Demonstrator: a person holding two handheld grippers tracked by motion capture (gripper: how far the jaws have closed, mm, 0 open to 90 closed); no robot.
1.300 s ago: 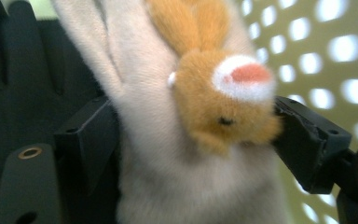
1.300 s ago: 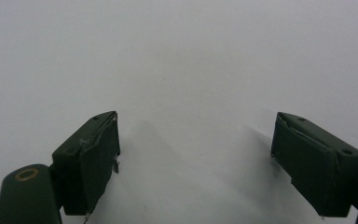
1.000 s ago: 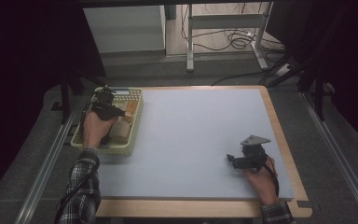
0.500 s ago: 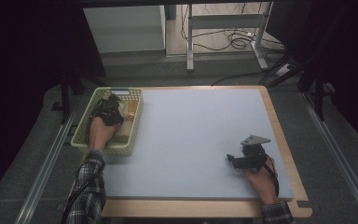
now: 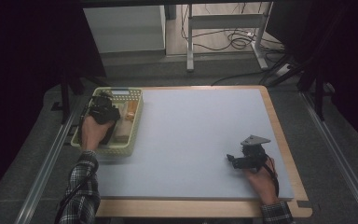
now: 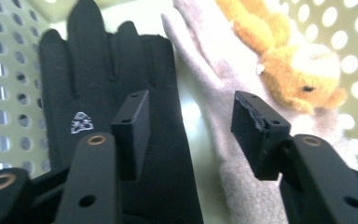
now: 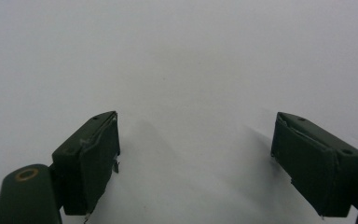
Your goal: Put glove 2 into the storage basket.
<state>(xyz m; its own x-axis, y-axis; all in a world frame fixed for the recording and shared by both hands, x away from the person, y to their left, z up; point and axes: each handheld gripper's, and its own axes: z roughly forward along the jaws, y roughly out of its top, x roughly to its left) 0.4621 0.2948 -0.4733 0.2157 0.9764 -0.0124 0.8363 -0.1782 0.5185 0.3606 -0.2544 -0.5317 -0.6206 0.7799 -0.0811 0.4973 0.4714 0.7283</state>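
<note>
A: Report the right gripper [image 5: 237,161], lower right of the high view.

B: It rests on the pale mat [image 5: 200,140] near the bottom edge, held by the right hand [image 5: 263,179]. In the right gripper view its jaws stand wide apart with bare mat between them.

A: And the left gripper [image 5: 103,108]?

B: Left of the high view, inside the perforated basket [image 5: 137,116], held by the left hand [image 5: 92,133]. Its jaws have just been opening and now stand partly apart, gripping nothing.

A: Basket contents?

B: In the left gripper view, a black glove [image 6: 93,84] lies flat at centre left, under the left-hand jaw. Just beside it, a pale pink glove [image 6: 223,140] runs from the upper centre down to the bottom, passing under the gap and the right-hand jaw. Farther off, at upper right, an orange plush toy [image 6: 298,70] lies against the basket wall [image 6: 9,79], touching the pink glove.
</note>
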